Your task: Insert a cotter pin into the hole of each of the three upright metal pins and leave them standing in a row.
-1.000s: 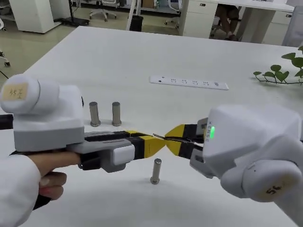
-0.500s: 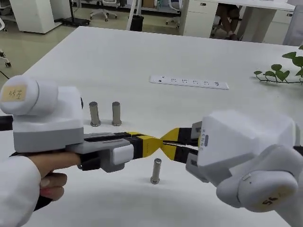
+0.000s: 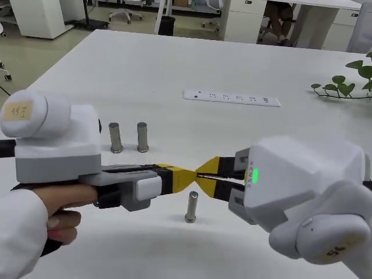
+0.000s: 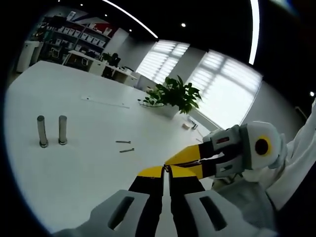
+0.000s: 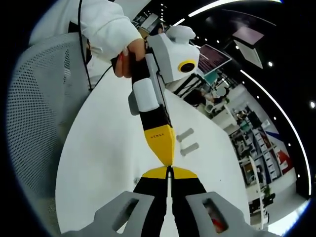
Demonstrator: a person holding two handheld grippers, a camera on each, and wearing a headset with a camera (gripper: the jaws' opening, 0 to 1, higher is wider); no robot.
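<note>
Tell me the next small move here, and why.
Probably ease the left tool open a touch, so the right tool alone holds the thin cotter pin that seems pinched where their shut tips meet. With both clamped on it, it cannot be inserted, and the nearest metal pin stands upright just below the tips.

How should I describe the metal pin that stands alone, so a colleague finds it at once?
On the white table, look just below where the left claw and the right claw meet tip to tip. One metal pin stands upright there. Unlike the two pins side by side farther back on the left, it has no neighbour.
</note>
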